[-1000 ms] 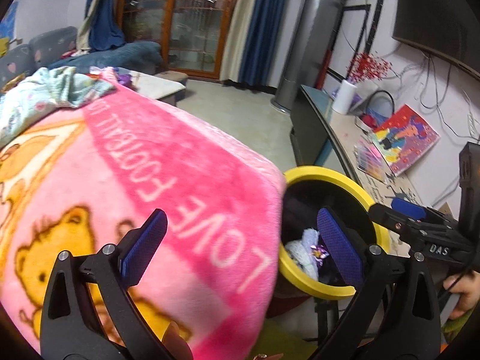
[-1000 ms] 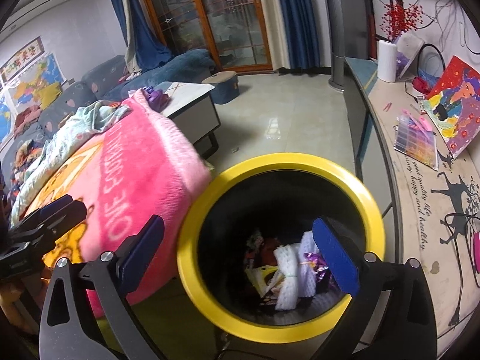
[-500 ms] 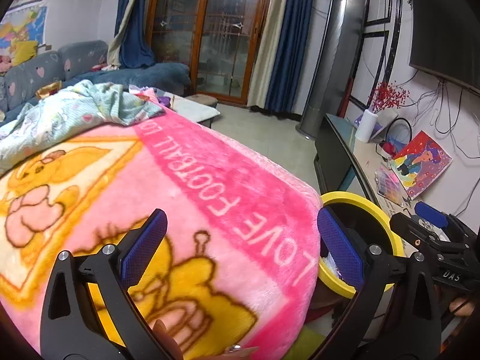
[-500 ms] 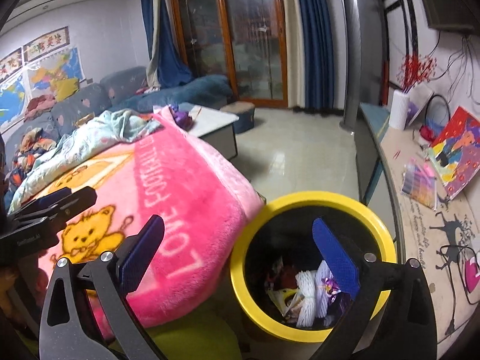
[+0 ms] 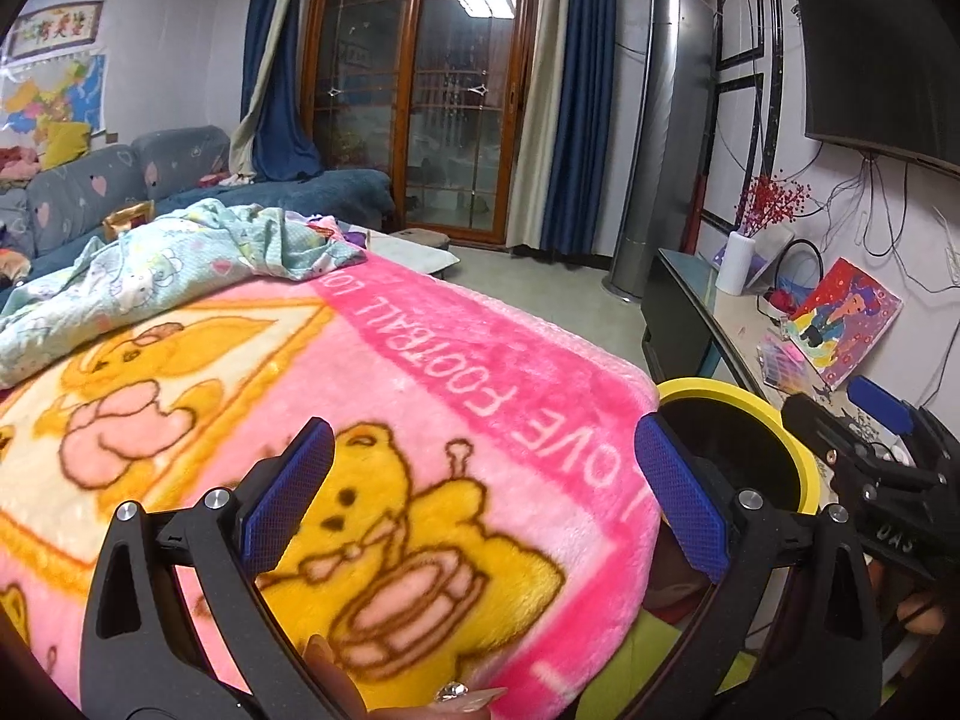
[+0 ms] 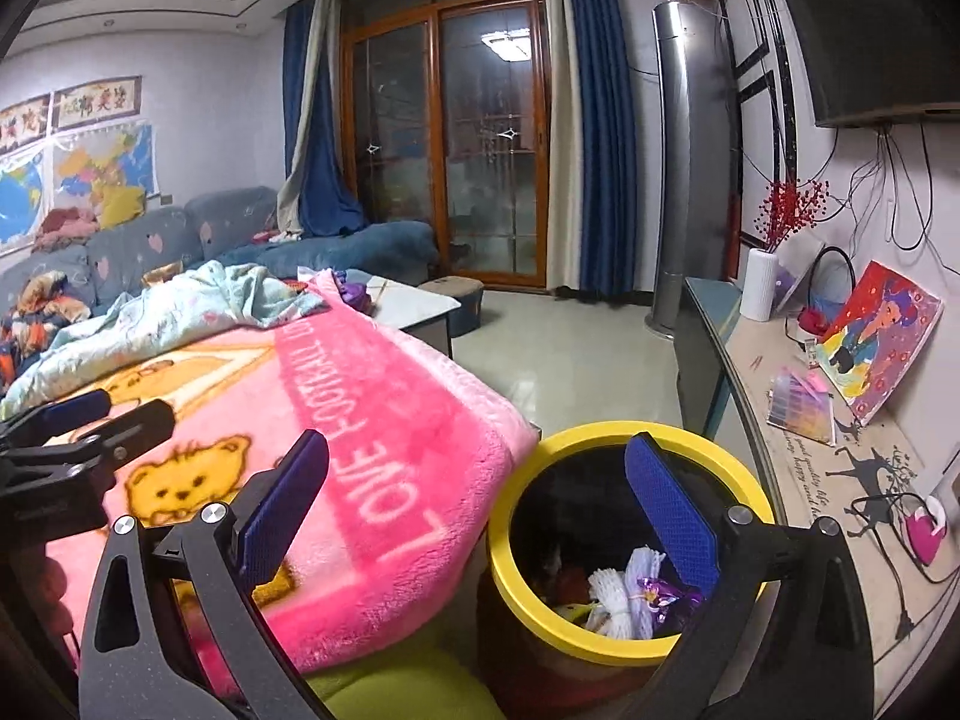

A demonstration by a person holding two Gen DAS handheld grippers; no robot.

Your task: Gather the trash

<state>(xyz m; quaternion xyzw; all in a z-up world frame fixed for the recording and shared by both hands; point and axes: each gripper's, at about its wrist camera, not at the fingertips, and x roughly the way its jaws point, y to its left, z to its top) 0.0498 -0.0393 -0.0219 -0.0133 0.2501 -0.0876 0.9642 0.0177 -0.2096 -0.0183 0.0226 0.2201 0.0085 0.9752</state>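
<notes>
Dim, bluish indoor light; ceiling lamp reflected in the glass door (image 5: pixel 462 114); strong fisheye bending, dark vignetted corners.

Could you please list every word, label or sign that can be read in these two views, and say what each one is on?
"LOVE FOOTBALL" on the pink blanket; the letters after it are hidden under the light blue cloth.
"DAS" on the right gripper body, seen from the left wrist.
Cursive script on the sideboard top: too small to read.
Characters on the framed wall banners: too blurred to read.
Faint print on the left gripper body: unreadable.
</notes>
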